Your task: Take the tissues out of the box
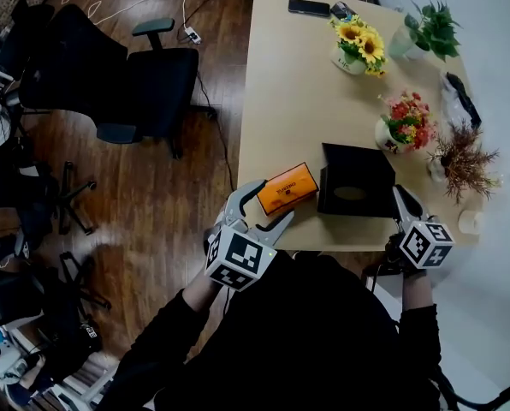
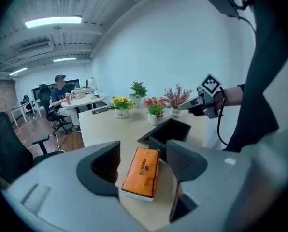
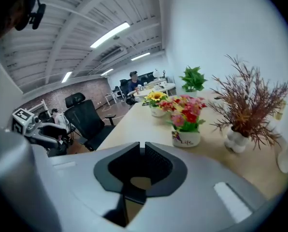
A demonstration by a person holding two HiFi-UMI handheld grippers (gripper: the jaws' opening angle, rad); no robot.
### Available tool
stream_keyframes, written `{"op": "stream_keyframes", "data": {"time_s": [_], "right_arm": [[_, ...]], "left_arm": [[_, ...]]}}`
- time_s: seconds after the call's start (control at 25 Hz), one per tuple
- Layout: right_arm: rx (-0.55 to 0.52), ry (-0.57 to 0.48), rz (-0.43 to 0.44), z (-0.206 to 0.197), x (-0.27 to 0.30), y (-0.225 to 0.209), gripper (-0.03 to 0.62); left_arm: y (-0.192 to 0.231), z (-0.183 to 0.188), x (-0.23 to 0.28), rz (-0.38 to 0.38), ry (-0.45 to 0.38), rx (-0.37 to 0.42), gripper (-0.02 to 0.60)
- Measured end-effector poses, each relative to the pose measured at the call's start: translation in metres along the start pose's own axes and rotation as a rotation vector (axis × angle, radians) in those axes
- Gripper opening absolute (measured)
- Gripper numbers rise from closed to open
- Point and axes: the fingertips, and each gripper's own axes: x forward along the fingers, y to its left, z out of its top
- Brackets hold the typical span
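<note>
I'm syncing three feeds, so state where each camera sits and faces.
Head view: on the person's head, steeply down at the table; left hand-held gripper, right hand-held gripper and sleeves show.
Left gripper view: on the left one, along open jaws straddling the orange pack.
Right gripper view: on the right one, past near-closed empty jaws toward flowers.
Both gripper views share the sunflower pot.

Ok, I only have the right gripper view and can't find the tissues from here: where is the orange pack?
Observer: The orange pack lies on the table, just left of the black box.
Operator: Is the left claw gripping it?
Observer: No, the left claw straddles it, jaws apart, pads clear of its sides.
Operator: Where's my claw against the box?
Observer: The right claw sits just beside the box's right side.
</note>
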Motion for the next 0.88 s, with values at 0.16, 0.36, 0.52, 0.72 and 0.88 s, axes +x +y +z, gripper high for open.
{"op": "stream_keyframes", "data": {"time_s": [0.16,0.36,0.52,0.72,0.88], "right_arm": [[-0.089,-0.038,0.122,0.023,0.002,0.061,0.035],[-0.182,-0.056,0.249,0.033,0.001,0.118,0.023],[-0.254,-0.056,0.326,0.035,-0.005,0.149,0.017],[-0.288,-0.059,0.392,0.032,-0.009,0.169,0.014],[-0.301,-0.079,0.411,0.031,-0.013,0.172,0.011]], "left_arm": [[0.005,0.003,-0.005,0.028,-0.017,-0.004,0.239],[0.006,0.006,-0.009,0.043,-0.030,-0.011,0.167],[0.002,0.012,-0.013,0.021,-0.060,-0.082,0.145],[-0.005,0.022,-0.014,0.000,-0.096,-0.132,0.126],[-0.013,0.025,-0.013,-0.021,-0.102,-0.132,0.123]]}}
